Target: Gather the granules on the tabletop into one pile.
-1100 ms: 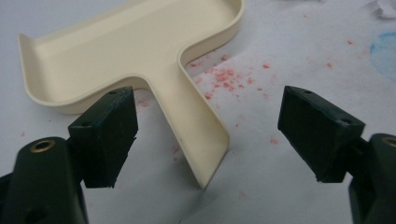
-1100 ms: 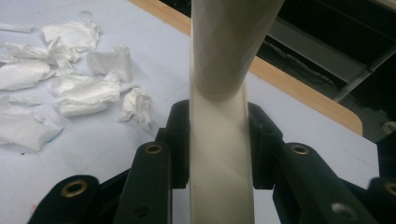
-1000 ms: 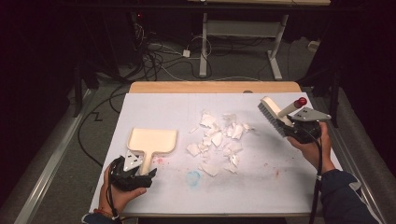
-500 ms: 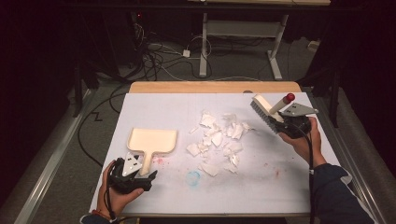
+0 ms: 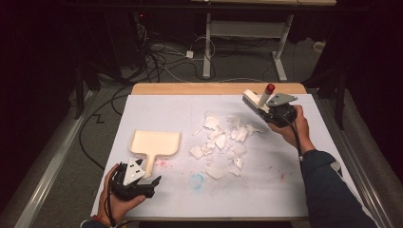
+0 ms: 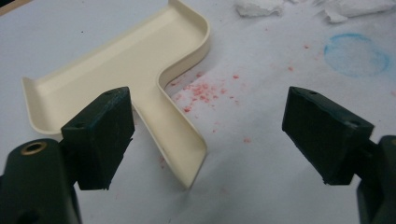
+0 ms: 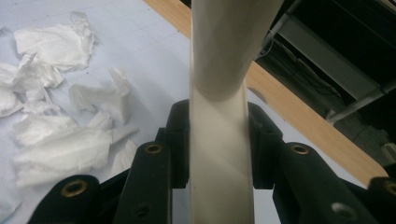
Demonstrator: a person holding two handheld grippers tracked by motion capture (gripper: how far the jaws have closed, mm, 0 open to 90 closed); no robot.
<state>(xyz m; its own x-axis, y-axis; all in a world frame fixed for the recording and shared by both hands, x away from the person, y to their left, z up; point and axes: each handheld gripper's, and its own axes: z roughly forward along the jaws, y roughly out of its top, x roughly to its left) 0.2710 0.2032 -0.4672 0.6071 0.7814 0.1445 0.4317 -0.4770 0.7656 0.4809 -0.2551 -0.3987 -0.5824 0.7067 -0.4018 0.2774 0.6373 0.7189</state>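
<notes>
Wide white worktop (image 5: 304, 190) here, wooden edge at the far side, and plenty of bare surface along the near edge and toward the right. Torn paper scraps (image 5: 221, 140) are scattered across the middle, well clear of every edge. The cream dustpan (image 5: 154, 145) lies flat left of centre, its handle pointing toward the near edge, with open surface between it and the scraps.

Down at the near left, the left tongs (image 5: 154, 181) sit low over the worktop, jaws spread wide and gripping nothing. From the left gripper view the dustpan's handle (image 6: 180, 140) runs just beside the left-hand jaw, between the two pads, with no pad pressing on it; those jaws have just been opening to full spread. Red specks and a blue ring mark the sheet nearby.

Over at the far right, the right tongs (image 5: 266, 110) are clamped on the brush (image 5: 254, 100) by its pale handle (image 7: 219, 154), pads tight on both sides, bristles tilted toward the scraps, red cap up.

Since a second ago, the brush hand has slid leftward toward the paper pile; the left hand has barely shifted, and the dustpan lies where it did.
</notes>
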